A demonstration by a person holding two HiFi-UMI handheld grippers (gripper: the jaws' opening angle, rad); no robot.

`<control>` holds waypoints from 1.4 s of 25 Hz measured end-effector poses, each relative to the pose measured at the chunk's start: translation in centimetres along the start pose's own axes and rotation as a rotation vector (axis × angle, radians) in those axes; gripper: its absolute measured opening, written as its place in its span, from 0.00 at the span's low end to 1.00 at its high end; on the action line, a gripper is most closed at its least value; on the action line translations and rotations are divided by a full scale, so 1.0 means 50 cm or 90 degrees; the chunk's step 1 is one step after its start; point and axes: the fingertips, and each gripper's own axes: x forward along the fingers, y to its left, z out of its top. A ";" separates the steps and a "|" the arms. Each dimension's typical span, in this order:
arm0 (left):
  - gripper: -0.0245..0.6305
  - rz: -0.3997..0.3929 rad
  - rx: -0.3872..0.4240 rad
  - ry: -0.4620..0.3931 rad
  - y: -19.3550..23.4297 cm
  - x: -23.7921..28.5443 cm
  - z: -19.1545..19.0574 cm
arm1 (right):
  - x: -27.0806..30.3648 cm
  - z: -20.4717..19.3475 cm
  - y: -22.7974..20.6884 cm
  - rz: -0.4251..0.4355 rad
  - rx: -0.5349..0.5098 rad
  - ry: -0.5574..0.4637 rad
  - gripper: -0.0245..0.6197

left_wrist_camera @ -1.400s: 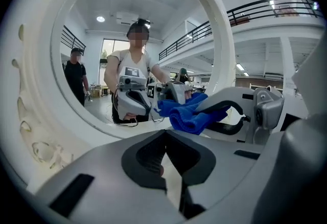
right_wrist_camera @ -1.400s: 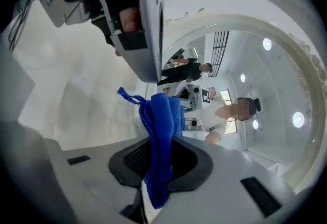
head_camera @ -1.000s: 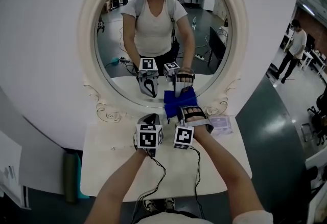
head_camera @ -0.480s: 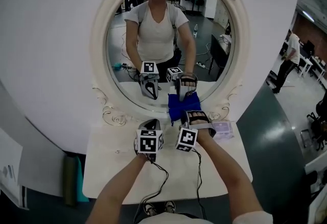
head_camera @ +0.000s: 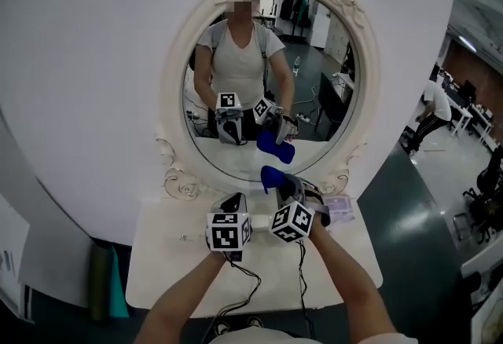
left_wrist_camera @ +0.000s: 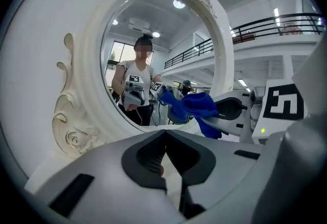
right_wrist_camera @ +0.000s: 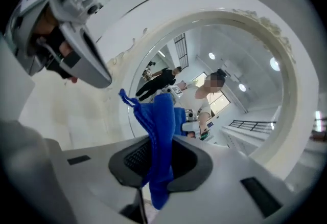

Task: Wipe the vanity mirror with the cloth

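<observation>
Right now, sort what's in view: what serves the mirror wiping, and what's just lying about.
In the job: vanity mirror; blue cloth; right gripper, clamped on the cloth.
Lying about: pale packet on the white table; green object beside the table; left gripper, shut, holding nothing.

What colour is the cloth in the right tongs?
Solid blue cloth, clearest in the right gripper view.

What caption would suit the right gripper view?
Right gripper clamps a blue cloth in front of the white-framed vanity mirror.
</observation>
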 end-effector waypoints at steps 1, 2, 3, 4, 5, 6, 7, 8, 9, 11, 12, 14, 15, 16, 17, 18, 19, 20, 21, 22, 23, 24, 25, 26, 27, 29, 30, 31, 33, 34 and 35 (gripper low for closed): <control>0.05 -0.002 -0.007 -0.003 -0.002 -0.010 -0.005 | -0.015 0.005 -0.001 -0.003 0.044 -0.010 0.15; 0.05 -0.005 -0.014 -0.004 -0.004 -0.017 -0.012 | -0.029 0.008 -0.001 -0.006 0.087 -0.019 0.15; 0.05 -0.008 -0.021 -0.005 -0.008 -0.023 -0.019 | -0.044 0.009 0.000 -0.007 0.128 -0.028 0.15; 0.05 -0.012 -0.026 -0.005 -0.013 -0.029 -0.026 | -0.059 0.008 0.003 -0.006 0.170 -0.036 0.15; 0.05 -0.016 -0.029 -0.005 -0.019 -0.036 -0.033 | -0.073 0.006 0.008 -0.002 0.213 -0.044 0.15; 0.05 -0.020 -0.030 -0.005 -0.026 -0.046 -0.040 | -0.088 0.002 0.016 0.004 0.259 -0.051 0.15; 0.05 -0.026 -0.030 -0.007 -0.033 -0.058 -0.048 | -0.105 -0.002 0.028 0.012 0.303 -0.059 0.15; 0.05 -0.031 -0.029 -0.010 -0.042 -0.071 -0.056 | -0.121 -0.009 0.041 0.019 0.344 -0.066 0.15; 0.05 -0.036 -0.029 -0.014 -0.050 -0.084 -0.065 | -0.138 -0.016 0.054 0.023 0.379 -0.072 0.15; 0.05 -0.041 -0.031 -0.019 -0.060 -0.105 -0.083 | -0.171 -0.033 0.077 0.025 0.432 -0.078 0.15; 0.05 -0.042 -0.031 -0.018 -0.064 -0.115 -0.093 | -0.188 -0.042 0.089 0.024 0.456 -0.080 0.15; 0.05 -0.045 -0.025 -0.014 -0.067 -0.135 -0.112 | -0.218 -0.057 0.109 0.025 0.506 -0.086 0.15; 0.05 -0.045 -0.017 -0.013 -0.068 -0.144 -0.119 | -0.230 -0.065 0.117 0.027 0.527 -0.090 0.15; 0.05 -0.043 -0.006 -0.013 -0.068 -0.151 -0.123 | -0.239 -0.073 0.123 0.028 0.546 -0.092 0.15; 0.05 -0.038 0.007 -0.013 -0.068 -0.158 -0.126 | -0.246 -0.082 0.127 0.027 0.561 -0.091 0.15; 0.05 -0.031 0.016 -0.014 -0.066 -0.166 -0.127 | -0.252 -0.092 0.131 0.026 0.575 -0.088 0.15; 0.05 -0.023 0.020 -0.014 -0.065 -0.174 -0.129 | -0.258 -0.101 0.134 0.025 0.588 -0.085 0.15; 0.05 -0.016 0.018 -0.015 -0.064 -0.182 -0.130 | -0.265 -0.107 0.136 0.025 0.601 -0.084 0.15; 0.05 -0.011 0.013 -0.015 -0.065 -0.191 -0.131 | -0.272 -0.111 0.139 0.027 0.612 -0.087 0.15; 0.05 -0.006 0.008 -0.015 -0.066 -0.199 -0.132 | -0.281 -0.114 0.140 0.029 0.621 -0.093 0.15; 0.05 0.001 0.007 -0.015 -0.068 -0.207 -0.134 | -0.290 -0.115 0.140 0.031 0.628 -0.100 0.15; 0.05 0.010 0.010 -0.015 -0.070 -0.214 -0.137 | -0.300 -0.117 0.138 0.030 0.634 -0.107 0.15; 0.05 0.021 0.014 -0.015 -0.070 -0.220 -0.141 | -0.310 -0.120 0.135 0.028 0.639 -0.113 0.15; 0.05 0.033 0.016 -0.014 -0.071 -0.227 -0.148 | -0.321 -0.123 0.131 0.025 0.643 -0.119 0.15; 0.05 0.045 0.014 -0.012 -0.071 -0.233 -0.156 | -0.331 -0.126 0.128 0.024 0.646 -0.124 0.15; 0.05 0.068 0.003 -0.006 -0.073 -0.243 -0.175 | -0.345 -0.135 0.128 0.033 0.644 -0.132 0.15; 0.05 0.079 -0.002 -0.003 -0.076 -0.246 -0.185 | -0.350 -0.141 0.131 0.042 0.642 -0.133 0.15; 0.05 0.088 -0.006 -0.001 -0.082 -0.249 -0.192 | -0.353 -0.149 0.137 0.053 0.640 -0.131 0.15; 0.05 0.099 -0.011 -0.002 -0.098 -0.257 -0.202 | -0.357 -0.164 0.151 0.074 0.644 -0.125 0.15; 0.05 0.103 -0.012 -0.003 -0.105 -0.262 -0.204 | -0.358 -0.170 0.158 0.083 0.648 -0.122 0.15; 0.05 0.108 -0.013 -0.004 -0.111 -0.266 -0.206 | -0.359 -0.173 0.163 0.090 0.652 -0.121 0.15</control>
